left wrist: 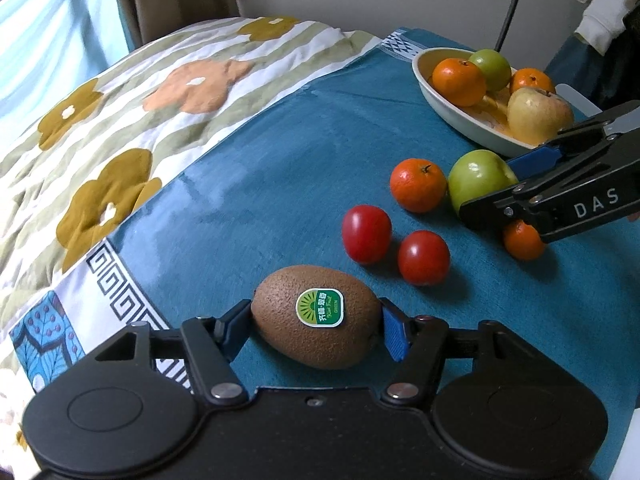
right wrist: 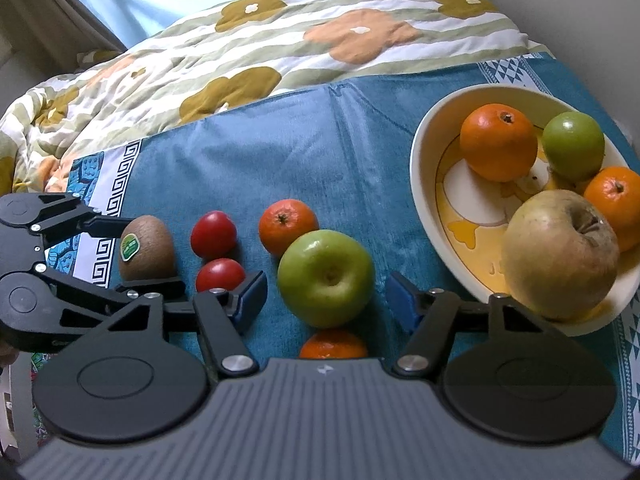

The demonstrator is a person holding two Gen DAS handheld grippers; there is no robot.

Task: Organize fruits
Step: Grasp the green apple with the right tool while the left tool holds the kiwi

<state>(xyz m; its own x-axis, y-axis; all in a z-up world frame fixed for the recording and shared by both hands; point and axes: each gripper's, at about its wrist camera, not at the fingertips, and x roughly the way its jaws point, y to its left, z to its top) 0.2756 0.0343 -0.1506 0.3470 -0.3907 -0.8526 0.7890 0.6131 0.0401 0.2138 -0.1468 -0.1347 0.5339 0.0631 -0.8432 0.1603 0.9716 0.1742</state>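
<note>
My left gripper [left wrist: 316, 322] has both blue pads against a brown kiwi [left wrist: 316, 316] with a green sticker, resting on the blue cloth; it also shows in the right wrist view [right wrist: 146, 248]. My right gripper [right wrist: 326, 298] is open around a green apple [right wrist: 326, 278], pads a little apart from it; it shows in the left wrist view [left wrist: 480, 180] too. Two red tomatoes [left wrist: 366, 234] [left wrist: 424, 256] and a mandarin [left wrist: 418, 185] lie between. Another mandarin [right wrist: 333, 346] lies under my right gripper. A cream bowl [right wrist: 424, 184] holds two mandarins, a green apple and a yellow apple [right wrist: 560, 252].
A flowered quilt [left wrist: 120, 128] covers the bed beyond the blue cloth [left wrist: 280, 160]. A patterned cloth border [left wrist: 108, 280] runs along the left. A thin pole [left wrist: 512, 0] stands behind the bowl. A person's sleeve [left wrist: 600, 8] is at upper right.
</note>
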